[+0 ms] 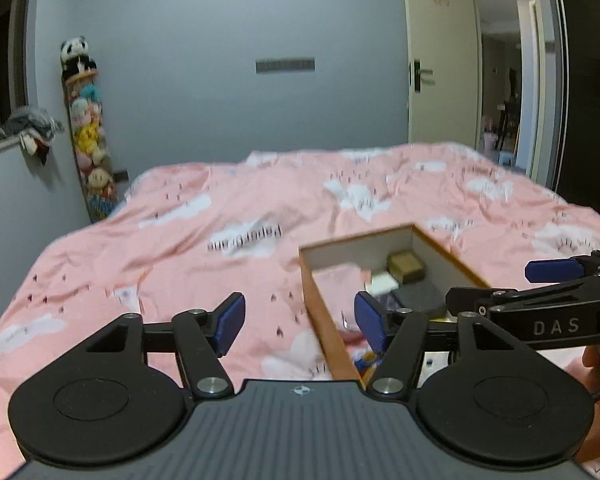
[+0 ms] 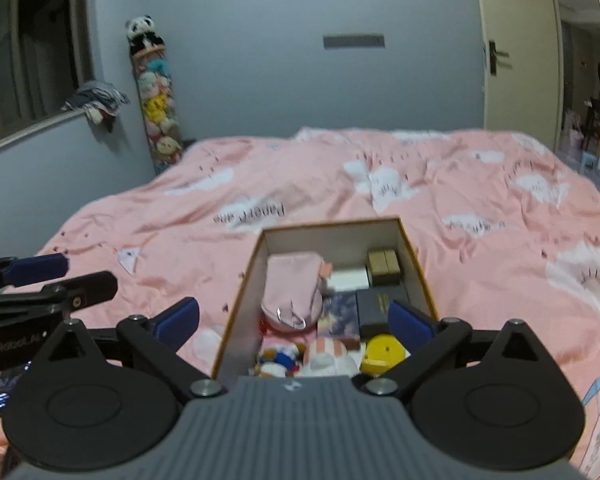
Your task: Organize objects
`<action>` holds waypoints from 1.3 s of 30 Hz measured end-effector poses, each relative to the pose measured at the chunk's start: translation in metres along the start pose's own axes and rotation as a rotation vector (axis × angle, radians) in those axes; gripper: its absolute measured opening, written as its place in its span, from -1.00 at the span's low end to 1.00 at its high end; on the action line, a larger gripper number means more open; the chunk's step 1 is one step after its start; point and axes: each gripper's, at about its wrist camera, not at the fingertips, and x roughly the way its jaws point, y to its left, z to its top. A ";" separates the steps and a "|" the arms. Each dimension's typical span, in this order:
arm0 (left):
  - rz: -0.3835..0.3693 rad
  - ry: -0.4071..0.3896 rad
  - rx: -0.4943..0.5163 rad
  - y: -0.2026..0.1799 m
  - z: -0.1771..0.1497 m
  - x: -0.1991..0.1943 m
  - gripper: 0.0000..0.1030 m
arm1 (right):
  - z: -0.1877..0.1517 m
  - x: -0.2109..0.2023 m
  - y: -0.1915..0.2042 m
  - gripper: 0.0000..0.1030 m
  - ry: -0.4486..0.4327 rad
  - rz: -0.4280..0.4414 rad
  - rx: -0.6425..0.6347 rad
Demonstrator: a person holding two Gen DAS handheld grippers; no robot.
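In the left wrist view, the left hand-held gripper (image 1: 300, 324) hangs over a bed (image 1: 204, 216) covered in a pink cloud-print quilt, its blue pads spread wide with nothing pinched between them. An open box (image 1: 320, 300) with orange-brown walls lies on the quilt just ahead and to the right, its near-left wall running down between the pads, closer to the right pad. Inside at the far end sit a tan box (image 1: 406, 266), a white box (image 1: 384, 282) and a dark grey box (image 1: 420, 298). The right hand-held gripper (image 1: 512, 282) reaches in from the right edge over the box's right wall, jaws apart. Left of the box the quilt lies open and bare out to the bed's edge by the grey wall. In the right wrist view, the right hand-held gripper (image 2: 296, 320) stands spread wide and empty, straddling the near end of the box (image 2: 240, 292). Within lie a pink pouch (image 2: 292, 288) on the left, a yellow round thing (image 2: 384, 354) near the right pad, and plush toys (image 2: 280, 358) at the near edge. The left hand-held gripper (image 2: 60, 272) shows at the left edge, beside the box and clear of it. To the right of the box, quilt stretches free toward the door (image 2: 516, 40).
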 end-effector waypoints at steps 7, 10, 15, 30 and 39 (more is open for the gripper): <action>-0.047 0.145 -0.003 0.001 -0.020 0.030 0.40 | -0.017 0.027 -0.002 0.95 0.060 -0.048 -0.013; -0.070 0.183 -0.013 0.002 -0.029 0.038 0.42 | -0.021 0.034 -0.003 0.95 0.073 -0.039 -0.027; -0.106 0.214 -0.018 0.000 -0.035 0.046 0.42 | -0.028 0.046 -0.005 0.95 0.081 -0.072 -0.066; -0.137 0.201 -0.027 -0.003 -0.032 0.045 0.49 | -0.037 0.036 -0.010 0.95 0.042 -0.065 -0.084; -0.145 0.242 -0.083 0.001 -0.036 0.053 0.50 | -0.045 0.044 -0.015 0.95 0.086 -0.057 -0.071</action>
